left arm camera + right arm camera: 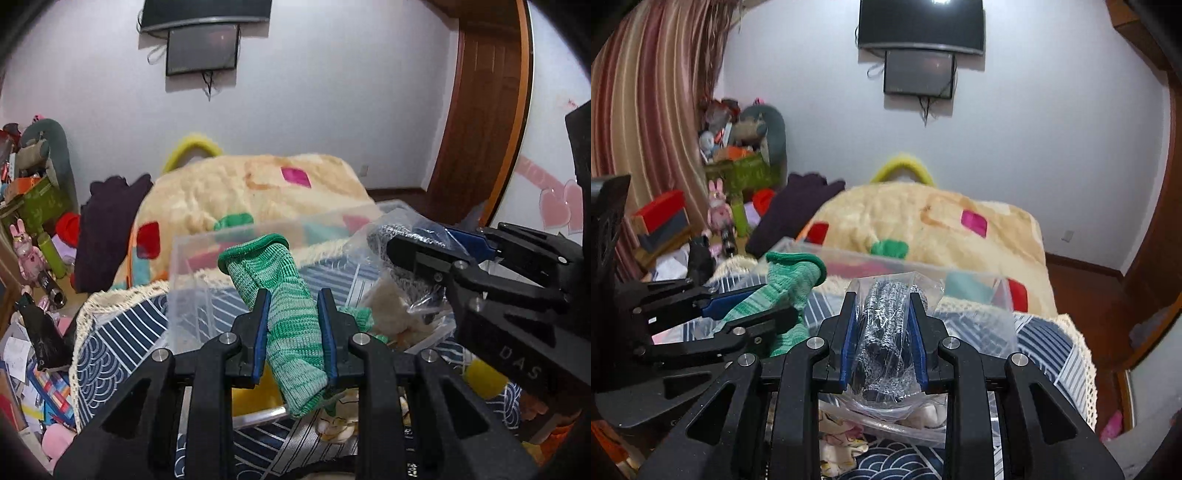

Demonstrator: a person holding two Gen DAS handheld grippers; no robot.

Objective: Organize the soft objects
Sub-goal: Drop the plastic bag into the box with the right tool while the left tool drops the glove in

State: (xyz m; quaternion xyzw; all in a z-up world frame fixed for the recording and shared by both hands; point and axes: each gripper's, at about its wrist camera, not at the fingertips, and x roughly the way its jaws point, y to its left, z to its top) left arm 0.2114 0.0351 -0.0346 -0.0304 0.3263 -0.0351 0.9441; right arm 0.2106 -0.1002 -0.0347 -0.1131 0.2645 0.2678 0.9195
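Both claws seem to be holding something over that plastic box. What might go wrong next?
The bag of grey socks is slippery plastic, so it may slide out of the right gripper. The left gripper pinches only the middle of the green sock; its loose ends might catch on the clear box's rim.

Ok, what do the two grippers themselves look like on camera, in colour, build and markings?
Both look identical: the left gripper and right gripper have matte black plastic linkage arms with triangular cut-outs, silver round pivot bolts, and narrow blue pads lining the fingers. The right gripper's body shows pale lettering "DAS" in the left wrist view. No cables or sleeves visible.
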